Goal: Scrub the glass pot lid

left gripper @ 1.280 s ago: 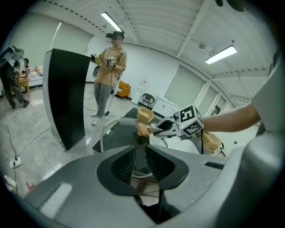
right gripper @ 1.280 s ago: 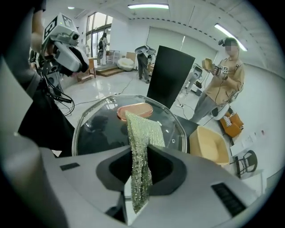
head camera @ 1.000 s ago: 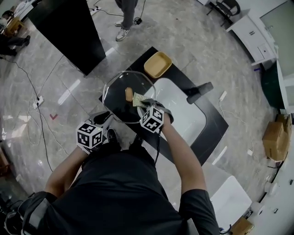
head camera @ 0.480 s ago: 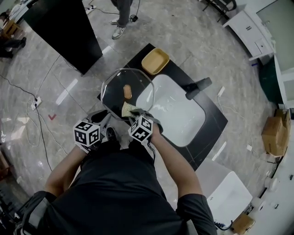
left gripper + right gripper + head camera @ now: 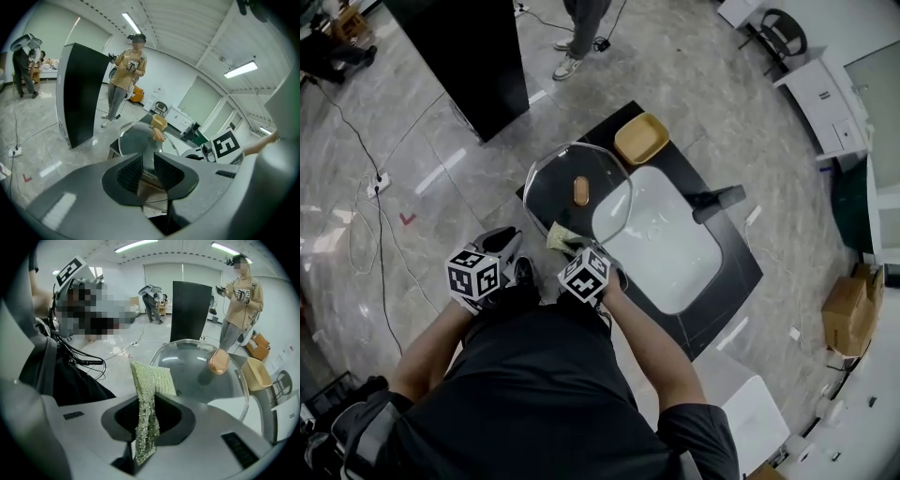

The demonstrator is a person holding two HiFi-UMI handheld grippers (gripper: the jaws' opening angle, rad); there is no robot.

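The glass pot lid (image 5: 600, 202) with a tan knob (image 5: 581, 190) is held tilted over the black counter's left end. My left gripper (image 5: 518, 241) is shut on the lid's near left rim; in the left gripper view the rim (image 5: 140, 140) runs between the pads of the left gripper (image 5: 148, 169). My right gripper (image 5: 573, 253) is shut on a green scrubbing cloth (image 5: 560, 238), which lies against the lid's near edge. In the right gripper view the cloth (image 5: 146, 394) stands up between the jaws of the right gripper (image 5: 146, 417), with the lid (image 5: 187, 376) and knob (image 5: 218, 361) just beyond.
A white sink basin (image 5: 666, 246) is set in the black counter (image 5: 736, 272), with a black faucet (image 5: 718, 200) at its far side. A yellow tray (image 5: 641, 138) sits behind the lid. A black panel (image 5: 459, 56) and a standing person (image 5: 581, 28) are farther back; cables (image 5: 375, 187) lie on the floor at left.
My right gripper has drawn the cloth back from beside the knob to the lid's near edge. The left gripper keeps its hold on the rim.
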